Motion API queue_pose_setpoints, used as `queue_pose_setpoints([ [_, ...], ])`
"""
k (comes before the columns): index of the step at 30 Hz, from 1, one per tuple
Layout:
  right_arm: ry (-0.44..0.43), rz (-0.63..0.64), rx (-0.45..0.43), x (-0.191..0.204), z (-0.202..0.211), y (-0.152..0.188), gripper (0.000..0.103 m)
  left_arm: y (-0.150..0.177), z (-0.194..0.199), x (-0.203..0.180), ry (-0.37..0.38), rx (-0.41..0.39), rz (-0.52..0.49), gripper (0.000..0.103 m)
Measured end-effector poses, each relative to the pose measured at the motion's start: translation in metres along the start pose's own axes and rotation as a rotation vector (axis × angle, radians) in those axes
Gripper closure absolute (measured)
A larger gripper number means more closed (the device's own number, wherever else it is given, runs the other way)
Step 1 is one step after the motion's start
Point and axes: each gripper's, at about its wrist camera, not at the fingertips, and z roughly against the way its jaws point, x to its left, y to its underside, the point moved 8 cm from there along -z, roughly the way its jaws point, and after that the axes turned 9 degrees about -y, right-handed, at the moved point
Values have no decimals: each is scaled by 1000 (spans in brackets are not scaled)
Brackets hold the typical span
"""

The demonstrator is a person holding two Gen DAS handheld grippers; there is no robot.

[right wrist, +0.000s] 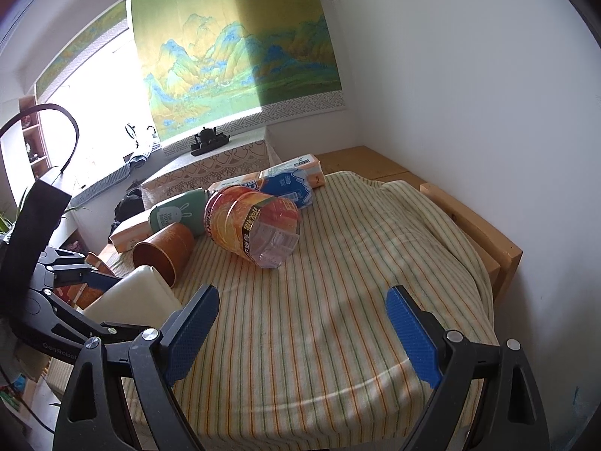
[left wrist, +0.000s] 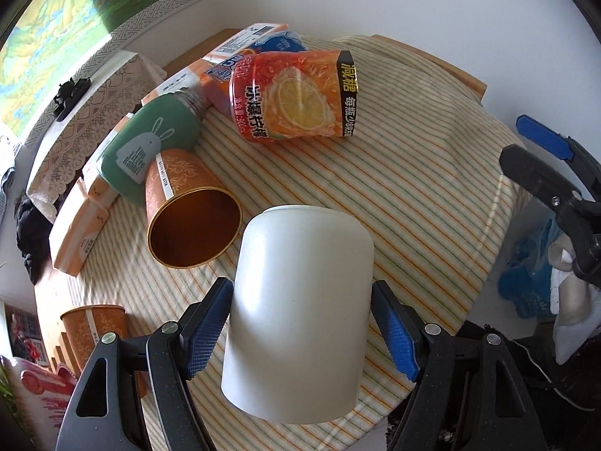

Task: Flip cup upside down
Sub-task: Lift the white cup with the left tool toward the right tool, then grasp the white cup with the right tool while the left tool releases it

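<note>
A plain white cup (left wrist: 300, 312) sits between the blue pads of my left gripper (left wrist: 302, 329), which is shut on its sides. The cup is tilted, its rim toward the camera and its closed base pointing away over the striped cloth (left wrist: 394, 195). In the right wrist view the cup (right wrist: 135, 297) shows at the left edge, held by the left gripper (right wrist: 112, 300). My right gripper (right wrist: 300, 334) is open and empty above the cloth (right wrist: 338, 300); it also shows at the right edge of the left wrist view (left wrist: 541, 158).
An orange paper cup (left wrist: 188, 210) lies on its side with its mouth open toward me. Behind it lie a green bottle (left wrist: 150, 150), an orange juice bottle (left wrist: 296, 94) and packets (left wrist: 240, 45). Another orange cup (left wrist: 94, 327) stands at the left. The wooden table edge (right wrist: 484, 236) meets the wall.
</note>
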Motion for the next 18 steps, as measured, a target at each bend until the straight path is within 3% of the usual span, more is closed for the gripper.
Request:
queue_pose_setpoints([
  [4, -10, -11, 22, 4, -4, 2, 15, 2, 8, 3, -3, -28, 10, 17],
  [14, -31, -6, 80, 25, -18, 8, 15, 25, 25, 31, -23, -77, 111, 16],
  [18, -16, 20, 108, 37, -25, 9, 15, 41, 33, 43, -47, -109, 170, 11],
])
